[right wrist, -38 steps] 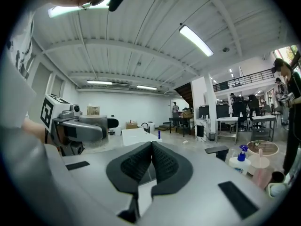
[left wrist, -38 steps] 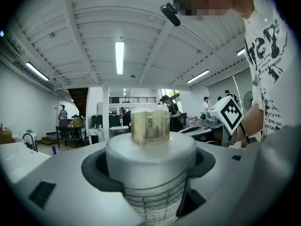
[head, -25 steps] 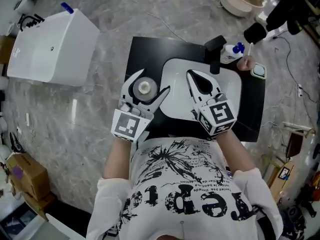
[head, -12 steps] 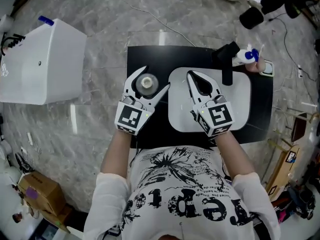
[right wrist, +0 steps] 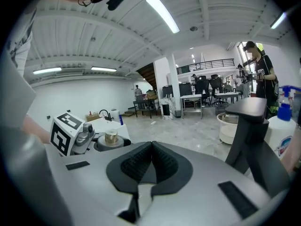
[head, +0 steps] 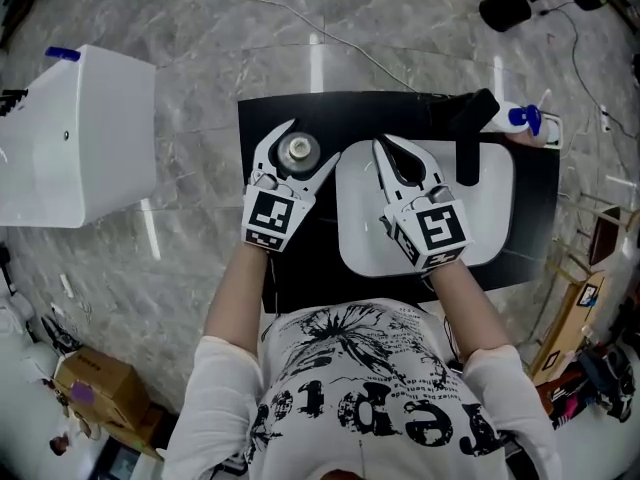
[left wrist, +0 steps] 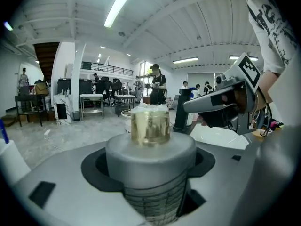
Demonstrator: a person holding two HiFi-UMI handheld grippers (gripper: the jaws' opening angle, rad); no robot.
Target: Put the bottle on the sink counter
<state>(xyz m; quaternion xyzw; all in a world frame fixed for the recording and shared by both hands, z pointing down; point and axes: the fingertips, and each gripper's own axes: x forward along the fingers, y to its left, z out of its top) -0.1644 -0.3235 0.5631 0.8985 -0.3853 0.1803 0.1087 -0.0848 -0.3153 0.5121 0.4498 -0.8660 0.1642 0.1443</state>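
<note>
Head view: I look steeply down on both tools over a black counter (head: 300,268), a flat matte slab with a white sink (head: 480,218) set into it.
Left gripper (head: 310,141): white plastic shell with a marker cube. Its two curved fingers are clamped around the bottle (head: 298,151), one on each side.
Bottle: upright in that grip, above the bare black strip of counter just left of the sink. I cannot tell whether its base touches the slab.
Bottle shape: the left gripper view shows a round grey shoulder, smooth and matte, with a fine grid of lines on the body below it.
Cap (left wrist: 150,126): a short brass-coloured cylinder, glossy, standing on top of the shoulder.
Right gripper (head: 382,148): over the sink's left part, fingers pressed together with nothing between them.
Pads (right wrist: 134,164): dark ribbed rubber, the two faces meeting along a centre seam.
Sink shape: a smooth, shallow, rounded rectangle.
Faucet (head: 467,143): black, angular, at the sink's far edge.
Spray bottle (head: 522,118): white with a blue top, at the counter's far right corner, beside the faucet.
Box (head: 70,138): white, hard-sided, well to the left on the floor.
Floor (head: 200,28): grey veined stone, polished.
</note>
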